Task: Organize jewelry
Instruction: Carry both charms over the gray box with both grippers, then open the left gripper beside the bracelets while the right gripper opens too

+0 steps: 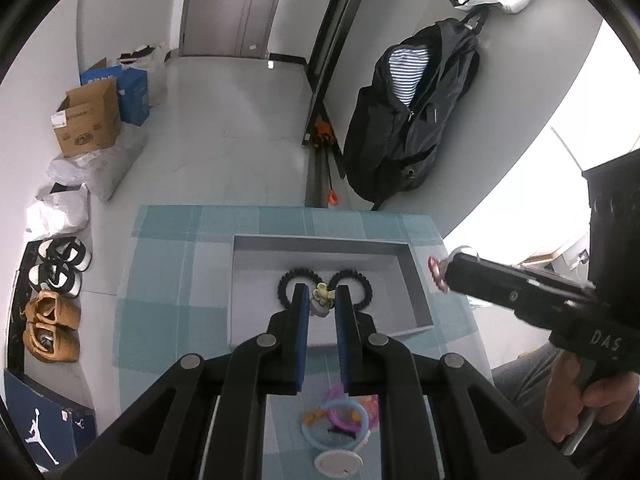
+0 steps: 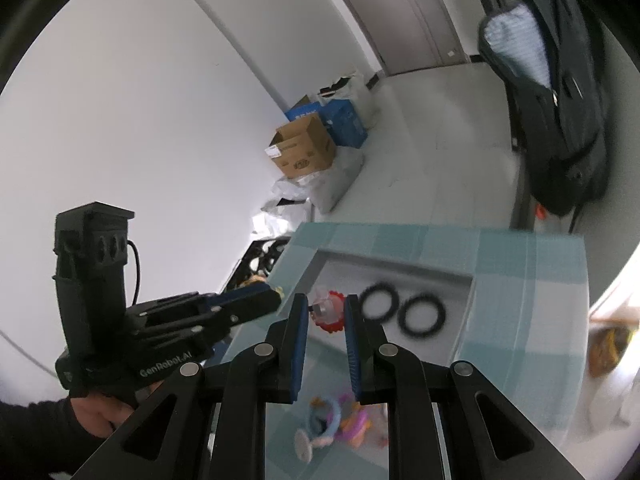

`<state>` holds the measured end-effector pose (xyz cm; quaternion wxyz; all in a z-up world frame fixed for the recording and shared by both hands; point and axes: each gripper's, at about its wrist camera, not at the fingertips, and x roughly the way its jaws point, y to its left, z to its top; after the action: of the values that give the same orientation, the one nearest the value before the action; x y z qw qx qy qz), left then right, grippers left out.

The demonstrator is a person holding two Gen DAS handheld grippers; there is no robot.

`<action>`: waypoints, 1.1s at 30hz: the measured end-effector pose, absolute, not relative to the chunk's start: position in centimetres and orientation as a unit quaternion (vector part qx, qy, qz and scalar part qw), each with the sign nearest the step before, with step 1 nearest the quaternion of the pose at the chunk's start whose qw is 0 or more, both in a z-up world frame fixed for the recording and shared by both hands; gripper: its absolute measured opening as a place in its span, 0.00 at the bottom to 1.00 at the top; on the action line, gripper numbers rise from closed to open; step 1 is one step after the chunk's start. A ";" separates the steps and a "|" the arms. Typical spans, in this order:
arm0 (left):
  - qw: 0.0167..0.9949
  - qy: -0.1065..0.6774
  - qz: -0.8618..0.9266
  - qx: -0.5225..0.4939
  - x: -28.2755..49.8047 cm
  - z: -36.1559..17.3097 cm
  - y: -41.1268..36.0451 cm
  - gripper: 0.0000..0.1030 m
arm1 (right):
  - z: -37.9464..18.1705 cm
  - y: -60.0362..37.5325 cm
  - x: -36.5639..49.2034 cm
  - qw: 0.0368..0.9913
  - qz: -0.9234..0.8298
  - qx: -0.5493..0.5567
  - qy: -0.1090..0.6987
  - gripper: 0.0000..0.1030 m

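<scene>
Both tongs carried charms above the grey tray (image 1: 416,280): my left tongs (image 1: 323,300) pinched a pale flower piece (image 1: 322,300), my right tongs (image 2: 326,312) a red-rimmed ornament (image 2: 330,314). I judged it best to lower each beside the two black bracelets (image 1: 324,286) before easing the narrow grip apart.

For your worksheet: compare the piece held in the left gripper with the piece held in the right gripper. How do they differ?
The piece in the left gripper is a pale yellow flower-shaped trinket; the one in the right gripper is a red-rimmed, clear-centred trinket. The yellow one hangs over the grey tray; the red one, seen from the left wrist, is beside the tray's right wall. Both are pinched between blue pads.
</scene>
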<state>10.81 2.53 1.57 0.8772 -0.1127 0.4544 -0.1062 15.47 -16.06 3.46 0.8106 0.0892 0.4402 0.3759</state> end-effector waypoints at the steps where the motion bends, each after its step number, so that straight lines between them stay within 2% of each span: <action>1: 0.876 0.457 -0.108 -0.114 11.0 1.4 2.6 0.08 | 3.5 -15.8 16.0 0.811 0.376 0.086 0.440 0.16; 17: 0.849 0.486 -0.134 -0.159 14.6 -2.0 3.1 0.08 | -1.8 -14.8 20.5 0.787 0.355 0.104 0.493 0.16; 33: 0.834 0.489 -0.165 -0.196 16.3 -2.8 3.9 0.08 | -3.8 -13.8 21.0 0.790 0.334 0.082 0.508 0.17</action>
<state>16.30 3.94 -2.81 0.8341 -0.1955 0.4888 -0.1649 20.97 -13.79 -3.82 0.7899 0.0817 0.5080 0.3337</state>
